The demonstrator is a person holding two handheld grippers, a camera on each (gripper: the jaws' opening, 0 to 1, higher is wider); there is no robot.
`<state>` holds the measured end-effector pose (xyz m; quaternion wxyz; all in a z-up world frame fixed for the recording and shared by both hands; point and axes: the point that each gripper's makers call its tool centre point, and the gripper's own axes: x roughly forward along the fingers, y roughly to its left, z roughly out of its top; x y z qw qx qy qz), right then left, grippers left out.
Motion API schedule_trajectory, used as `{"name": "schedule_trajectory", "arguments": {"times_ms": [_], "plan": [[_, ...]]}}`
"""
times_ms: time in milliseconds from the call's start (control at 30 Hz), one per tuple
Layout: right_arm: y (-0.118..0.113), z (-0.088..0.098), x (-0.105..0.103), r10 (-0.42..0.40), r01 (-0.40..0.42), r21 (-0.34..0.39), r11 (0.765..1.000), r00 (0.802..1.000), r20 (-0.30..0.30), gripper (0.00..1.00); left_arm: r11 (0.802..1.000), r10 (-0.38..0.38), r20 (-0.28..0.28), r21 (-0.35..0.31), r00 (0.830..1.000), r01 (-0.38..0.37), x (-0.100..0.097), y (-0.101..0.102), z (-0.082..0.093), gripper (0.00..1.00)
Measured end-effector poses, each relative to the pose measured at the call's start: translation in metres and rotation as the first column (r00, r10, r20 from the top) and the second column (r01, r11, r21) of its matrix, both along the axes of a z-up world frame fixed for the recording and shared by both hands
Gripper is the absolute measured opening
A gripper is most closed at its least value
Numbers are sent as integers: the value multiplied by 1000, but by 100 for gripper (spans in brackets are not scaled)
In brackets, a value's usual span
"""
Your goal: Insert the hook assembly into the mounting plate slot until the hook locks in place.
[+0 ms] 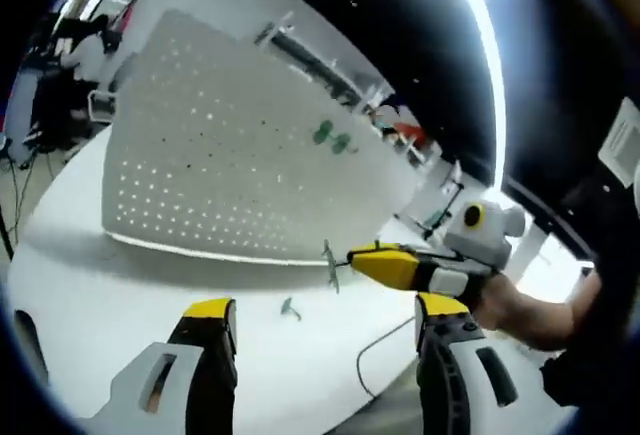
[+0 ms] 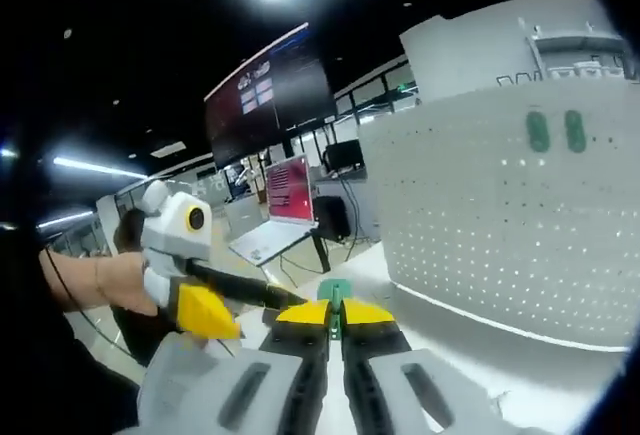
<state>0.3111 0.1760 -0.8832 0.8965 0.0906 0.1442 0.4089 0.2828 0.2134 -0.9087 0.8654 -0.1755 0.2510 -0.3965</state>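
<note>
Right gripper view: right gripper (image 2: 335,320) clamped on green hook (image 2: 334,293), near pegboard (image 2: 500,225). Left gripper (image 1: 325,340) open, empty. Hook small, light, stiff; best pinched at base.

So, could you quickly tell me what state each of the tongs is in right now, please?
Left tongs: open, holding nothing, above the white table.
Right tongs: shut on a small green-ended hook, near the perforated panel.
</note>
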Motion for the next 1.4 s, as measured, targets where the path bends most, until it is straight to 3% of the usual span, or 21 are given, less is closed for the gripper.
{"name": "schedule_trajectory", "arguments": {"times_ms": [133,200,267,367,467,500,567,833,933,1233,1400], "plan": [[-8,12,8,-59,57,82,995,998,15,0,1000,8,21,4,1000,-8,-3,-6,3,96],[-12,16,12,-81,78,76,994,996,42,0,1000,3,25,19,1000,-4,-4,-8,3,100],[-17,23,17,-110,105,56,993,988,107,0,998,-11,21,69,1000,10,-6,-8,-3,100],[-25,36,24,-161,153,55,987,969,188,0,997,-11,24,78,1000,9,-6,-8,-3,100],[-37,47,32,-225,224,36,974,937,268,0,998,11,23,56,1000,-13,-5,-5,1,100],[-42,51,34,-247,258,5,966,917,313,0,998,36,31,52,999,-38,-3,-2,3,100],[-48,61,38,-286,297,25,955,890,354,0,997,54,37,57,998,-56,-2,1,4,100],[-72,72,57,-365,385,33,922,839,404,0,994,78,35,75,996,-81,-2,10,0,100],[-89,75,68,-406,436,32,899,807,429,0,993,79,35,88,996,-82,-2,12,-1,100],[-131,82,91,-518,542,77,837,739,431,0,992,100,95,69,990,-107,1,22,8,100],[-154,85,105,-572,595,93,798,700,427,0,989,127,95,65,987,-134,6,35,6,100]]}}
